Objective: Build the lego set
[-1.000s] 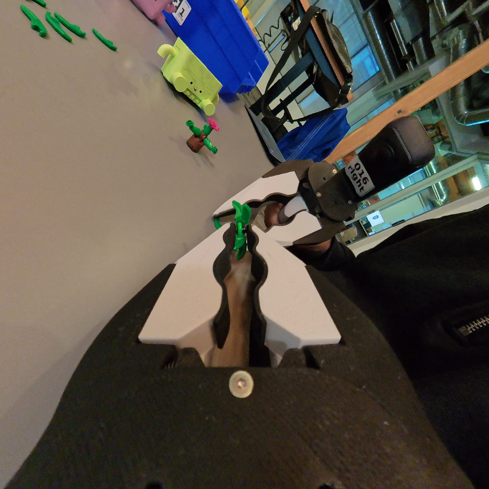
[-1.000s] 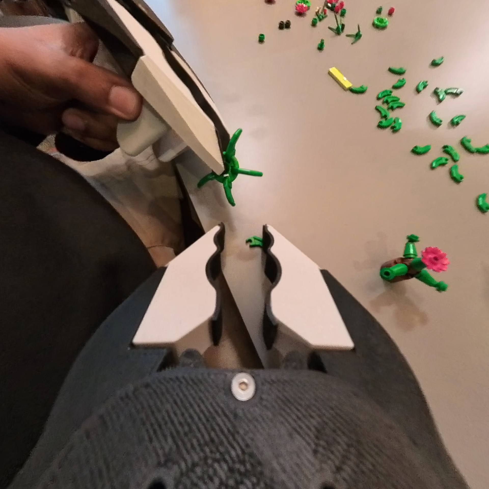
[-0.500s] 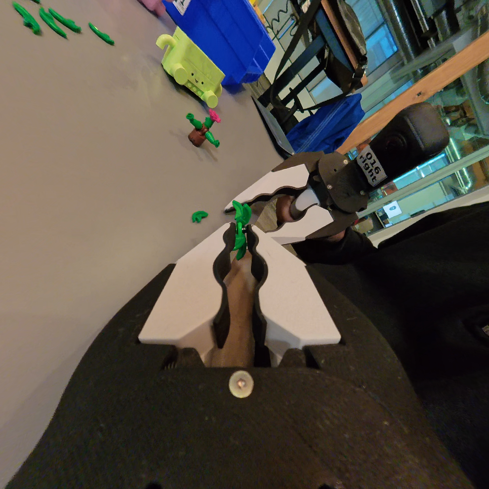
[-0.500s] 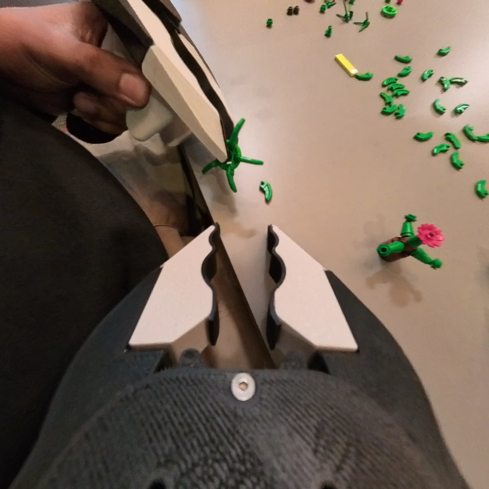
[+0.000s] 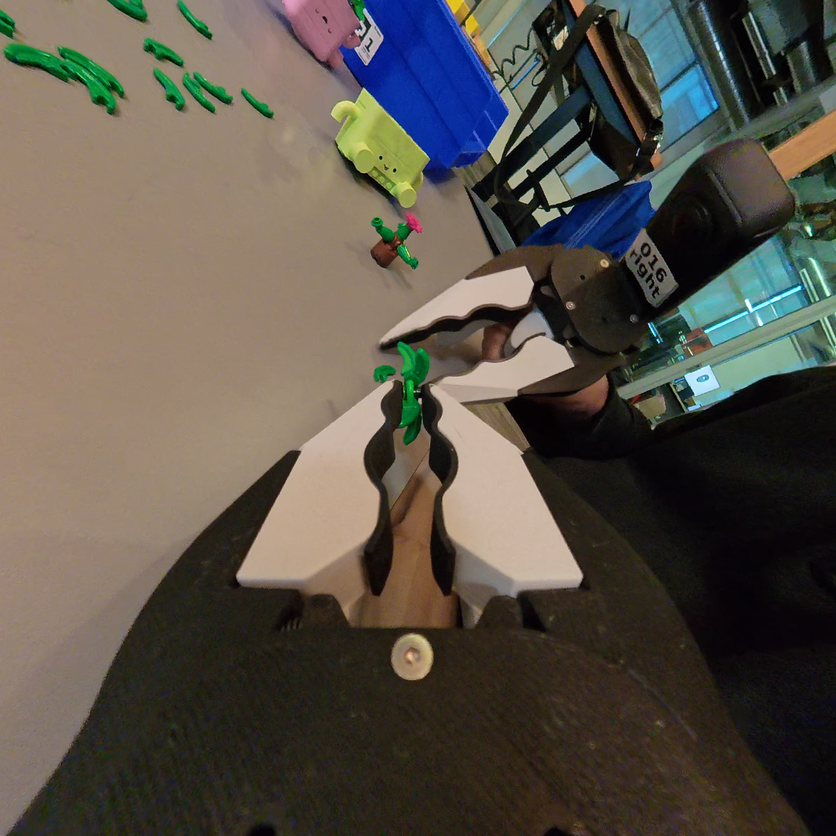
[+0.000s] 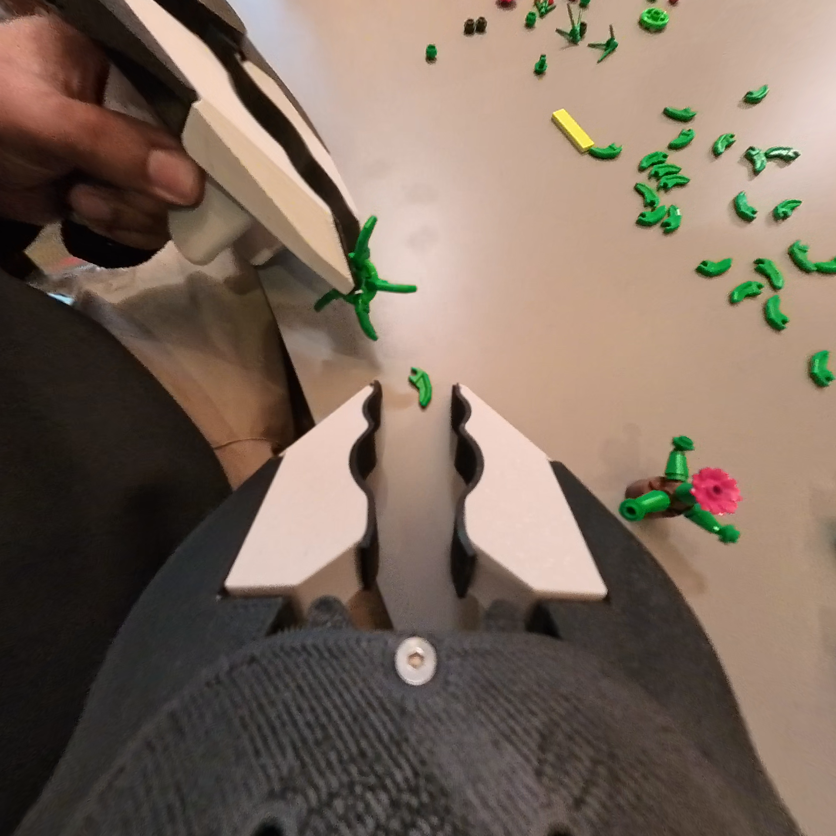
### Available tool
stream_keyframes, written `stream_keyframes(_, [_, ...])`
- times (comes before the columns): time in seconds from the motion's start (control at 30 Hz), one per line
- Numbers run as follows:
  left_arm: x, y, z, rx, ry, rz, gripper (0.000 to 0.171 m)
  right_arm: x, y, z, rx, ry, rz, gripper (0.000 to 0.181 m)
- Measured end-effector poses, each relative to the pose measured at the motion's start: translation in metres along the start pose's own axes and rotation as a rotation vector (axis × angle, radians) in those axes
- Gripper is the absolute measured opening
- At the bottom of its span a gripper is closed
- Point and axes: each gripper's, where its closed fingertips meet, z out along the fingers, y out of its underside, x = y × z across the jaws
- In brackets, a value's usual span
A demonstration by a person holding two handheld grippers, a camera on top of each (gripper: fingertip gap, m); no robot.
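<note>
The left hand-held gripper (image 5: 409,392) is closed at its tips on a green sprig (image 5: 410,398), leaves splayed, held above the grey surface (image 5: 158,294) near its edge. Just right of it the right hand-held gripper (image 6: 416,393) is parted and empty, a loose green leaf (image 6: 420,386) lying on the surface between its tips; whether they touch it is hard to tell. Further right lies a small pot with a pink flower (image 6: 683,493), and beyond it scattered green leaves (image 6: 660,181).
</note>
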Motion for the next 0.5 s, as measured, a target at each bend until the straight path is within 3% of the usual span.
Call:
stream_keyframes(0.27, [0.0002,0.0014,0.0015,-0.002,0.020,-0.018,0.005,-0.0018,-0.0015,0.0062,-0.030,-0.095,-0.005,0.006])
stream_keyframes(0.5, [0.0004,-0.0011,0.0002,0.020,0.045,-0.033,0.005,-0.0003,-0.0016,0.0025,-0.008,-0.063,0.000,0.004])
